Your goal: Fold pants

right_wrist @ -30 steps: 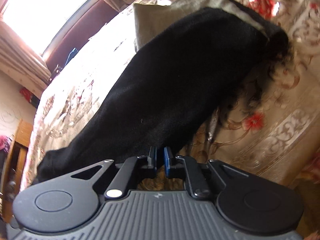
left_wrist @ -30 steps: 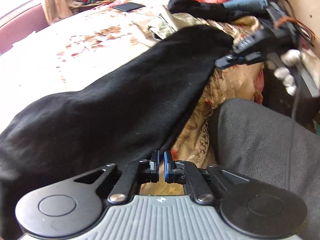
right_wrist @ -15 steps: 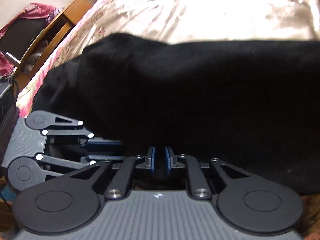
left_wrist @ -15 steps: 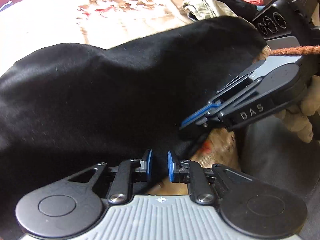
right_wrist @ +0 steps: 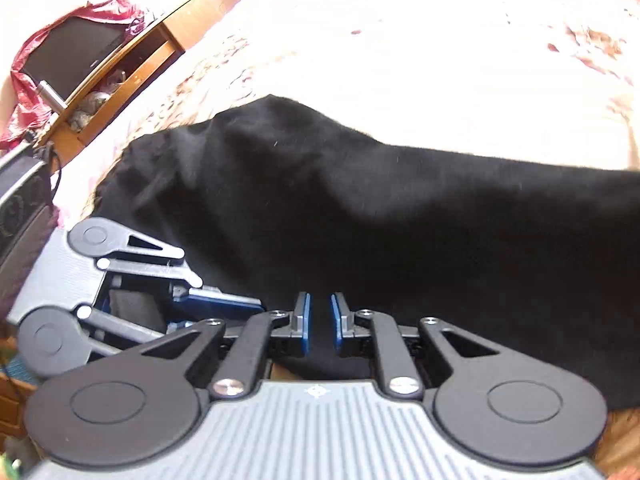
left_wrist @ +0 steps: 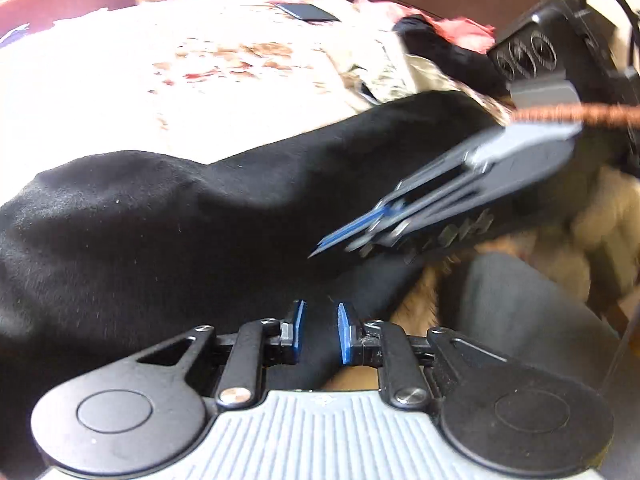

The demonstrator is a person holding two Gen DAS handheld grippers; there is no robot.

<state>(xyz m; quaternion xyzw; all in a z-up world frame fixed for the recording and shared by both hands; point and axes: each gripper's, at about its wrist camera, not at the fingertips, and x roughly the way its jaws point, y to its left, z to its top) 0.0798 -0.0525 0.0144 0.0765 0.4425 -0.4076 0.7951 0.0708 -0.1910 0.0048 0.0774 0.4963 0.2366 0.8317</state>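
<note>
Black pants (left_wrist: 168, 232) lie folded across a floral bedspread (left_wrist: 140, 80). My left gripper (left_wrist: 319, 332) is partly open, with the pants' near edge between its blue pads, not pinched. My right gripper (right_wrist: 319, 322) is also slightly open over the same edge of the pants (right_wrist: 400, 220). The right gripper shows in the left wrist view (left_wrist: 440, 216), blurred, just above the cloth. The left gripper shows in the right wrist view (right_wrist: 132, 300), close beside the right one.
A pile of clothes (left_wrist: 432, 52) and a dark phone (left_wrist: 308, 11) lie at the far side of the bed. A grey-clad leg (left_wrist: 520, 320) is at the right. A wooden cabinet (right_wrist: 116, 68) stands beyond the bed's corner.
Both grippers brought the pants' edge over into a fold and came together. Their jaws have widened from shut on the cloth to slightly open.
</note>
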